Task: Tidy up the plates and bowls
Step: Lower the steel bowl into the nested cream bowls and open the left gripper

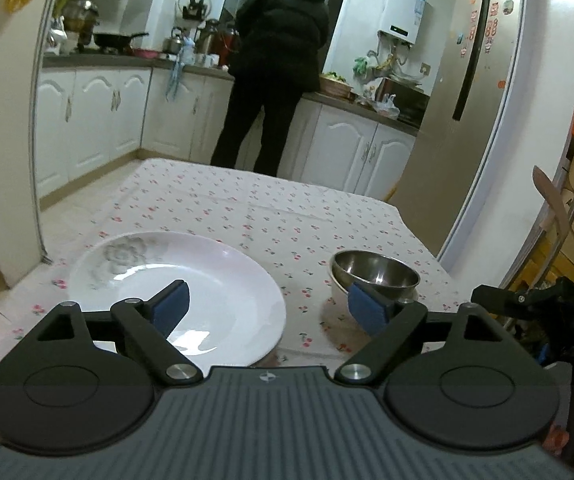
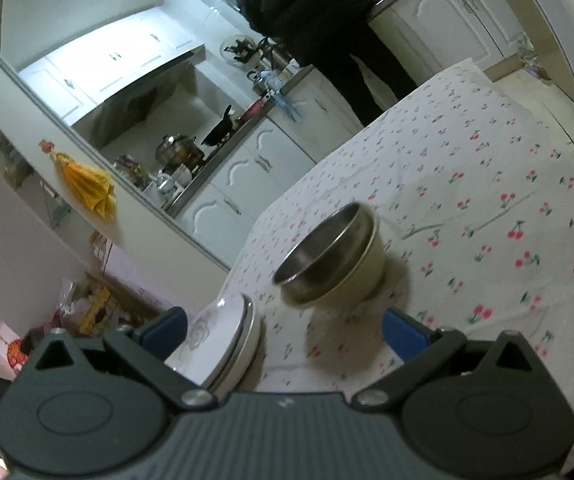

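1. On the cherry-print bench [image 1: 247, 208], left view: white plate [image 1: 207, 280] sits left, steel bowl [image 1: 375, 276] nested in a white bowl sits right; left tongs [image 1: 269, 306] spread, empty.
2. Right view: right tongs [image 2: 283, 330] spread, empty, near stacked plates [image 2: 231, 332] and nested bowls [image 2: 331, 256].

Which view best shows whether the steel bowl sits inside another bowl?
The right wrist view: the steel bowl nests in a cream bowl, whose side shows fully. The left wrist view shows mainly the steel interior, with a finger covering the front.
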`<state>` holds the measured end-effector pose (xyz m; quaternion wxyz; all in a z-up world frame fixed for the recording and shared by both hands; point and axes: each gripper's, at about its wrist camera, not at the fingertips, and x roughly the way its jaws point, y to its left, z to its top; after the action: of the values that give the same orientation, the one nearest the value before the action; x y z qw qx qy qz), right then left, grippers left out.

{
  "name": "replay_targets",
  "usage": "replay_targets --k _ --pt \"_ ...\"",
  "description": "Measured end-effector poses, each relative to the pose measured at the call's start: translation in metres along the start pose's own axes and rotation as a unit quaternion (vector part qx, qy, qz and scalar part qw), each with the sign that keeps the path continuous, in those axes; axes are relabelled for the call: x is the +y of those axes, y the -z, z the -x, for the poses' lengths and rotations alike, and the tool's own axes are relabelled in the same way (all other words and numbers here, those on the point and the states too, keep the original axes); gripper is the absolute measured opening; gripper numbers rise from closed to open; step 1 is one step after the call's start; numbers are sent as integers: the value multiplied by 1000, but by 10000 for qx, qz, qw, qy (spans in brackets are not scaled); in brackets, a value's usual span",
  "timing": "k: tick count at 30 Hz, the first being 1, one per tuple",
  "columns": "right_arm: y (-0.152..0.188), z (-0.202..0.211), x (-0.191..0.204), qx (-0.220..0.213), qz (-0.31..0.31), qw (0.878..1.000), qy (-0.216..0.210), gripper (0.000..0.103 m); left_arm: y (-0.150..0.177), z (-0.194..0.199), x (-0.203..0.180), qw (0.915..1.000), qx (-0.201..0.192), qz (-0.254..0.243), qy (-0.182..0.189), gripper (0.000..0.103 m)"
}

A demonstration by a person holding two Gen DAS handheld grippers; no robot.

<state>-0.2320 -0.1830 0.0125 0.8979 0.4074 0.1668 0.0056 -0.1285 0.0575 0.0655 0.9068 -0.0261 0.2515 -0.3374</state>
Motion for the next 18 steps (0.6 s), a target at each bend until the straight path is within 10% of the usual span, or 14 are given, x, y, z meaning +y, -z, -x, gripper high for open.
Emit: replay_targets --k 18 --pt "-8 19 11 -63 -566 9979 319 103 -22 -2 -12 9958 640 151 632 103"
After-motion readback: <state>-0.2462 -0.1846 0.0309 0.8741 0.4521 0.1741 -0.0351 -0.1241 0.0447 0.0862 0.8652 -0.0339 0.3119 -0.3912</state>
